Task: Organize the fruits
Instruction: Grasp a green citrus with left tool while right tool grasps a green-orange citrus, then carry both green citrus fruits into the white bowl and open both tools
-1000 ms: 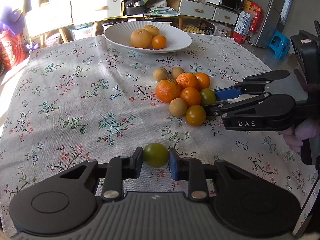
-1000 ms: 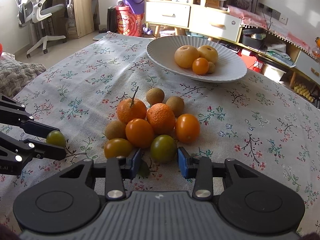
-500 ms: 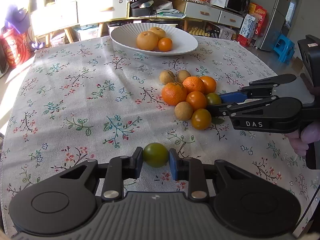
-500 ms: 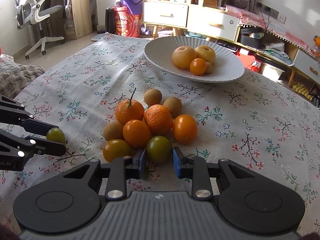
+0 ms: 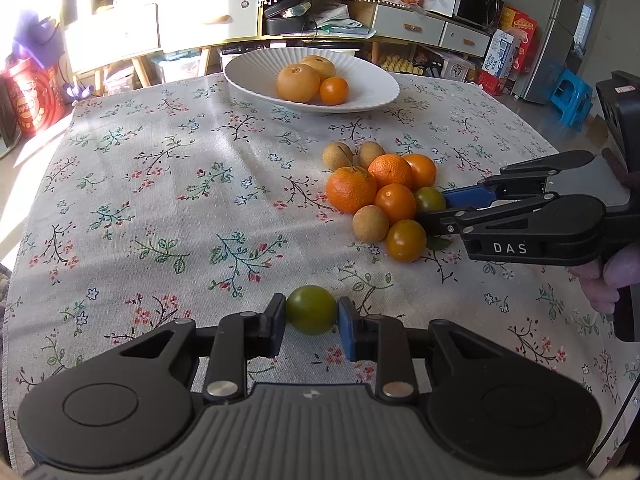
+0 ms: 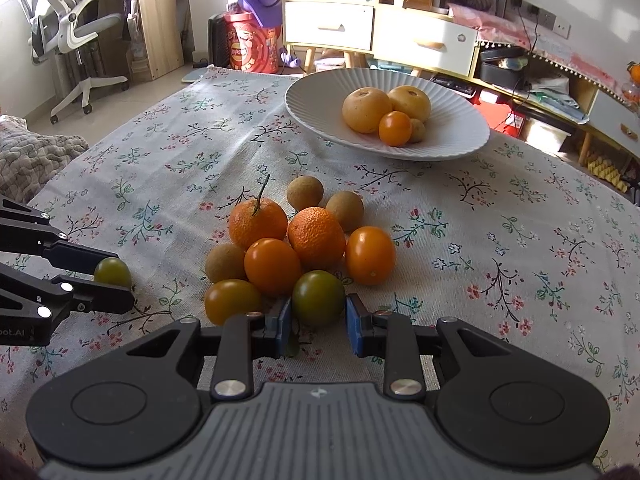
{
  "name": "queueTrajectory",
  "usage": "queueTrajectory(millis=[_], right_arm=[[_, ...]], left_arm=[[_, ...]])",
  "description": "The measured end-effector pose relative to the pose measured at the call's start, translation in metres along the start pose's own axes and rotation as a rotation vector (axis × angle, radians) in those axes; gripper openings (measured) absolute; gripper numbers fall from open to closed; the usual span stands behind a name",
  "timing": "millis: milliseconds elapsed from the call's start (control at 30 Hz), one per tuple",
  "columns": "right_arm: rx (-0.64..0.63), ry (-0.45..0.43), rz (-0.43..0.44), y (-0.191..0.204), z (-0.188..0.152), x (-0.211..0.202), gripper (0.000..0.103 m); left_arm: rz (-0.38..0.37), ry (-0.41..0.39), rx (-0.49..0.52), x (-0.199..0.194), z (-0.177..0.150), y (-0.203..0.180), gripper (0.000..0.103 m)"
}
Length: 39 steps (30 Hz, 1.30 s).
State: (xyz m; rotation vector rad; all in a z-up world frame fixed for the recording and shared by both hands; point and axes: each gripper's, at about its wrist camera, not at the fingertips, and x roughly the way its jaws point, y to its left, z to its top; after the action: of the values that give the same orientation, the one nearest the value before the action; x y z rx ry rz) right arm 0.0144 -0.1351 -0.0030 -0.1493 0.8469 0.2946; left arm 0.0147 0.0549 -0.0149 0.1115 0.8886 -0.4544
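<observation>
While the left gripper (image 5: pixel 311 318) clamps its blue pads on a lone green tomato (image 5: pixel 311 309) close to the near edge of the floral tablecloth (image 5: pixel 160 200), the right gripper (image 6: pixel 318 316) is likewise closed on a second green tomato (image 6: pixel 318 297) at the near side of the fruit pile (image 6: pixel 296 240). That tomato touches its neighbours: a yellow-orange tomato (image 6: pixel 232 306) crowds the left finger, an orange tomato (image 6: pixel 272 266) sits just behind, and another orange tomato (image 6: pixel 370 255) lies to the right. Behind them rest two mandarins (image 6: pixel 316 237), one with a stem, and three brown longans (image 6: pixel 305 192). Farther back, well apart from the pile, a white ribbed plate (image 6: pixel 320 96) holds two yellow pears (image 6: pixel 366 109), a small orange tomato (image 6: pixel 395 128) and a longan. Cabinets (image 6: pixel 424 44) and an office chair (image 6: pixel 68 36) stand beyond the table.
</observation>
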Motion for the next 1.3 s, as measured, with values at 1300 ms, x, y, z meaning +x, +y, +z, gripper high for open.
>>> queueTrajectory(millis=[1300], right_arm=[[0.123, -0.131, 0.027, -0.019, 0.041, -0.035, 0.025]], left_arm=[[0.014, -0.109, -0.087, 0.007, 0.064, -0.01, 0.017]])
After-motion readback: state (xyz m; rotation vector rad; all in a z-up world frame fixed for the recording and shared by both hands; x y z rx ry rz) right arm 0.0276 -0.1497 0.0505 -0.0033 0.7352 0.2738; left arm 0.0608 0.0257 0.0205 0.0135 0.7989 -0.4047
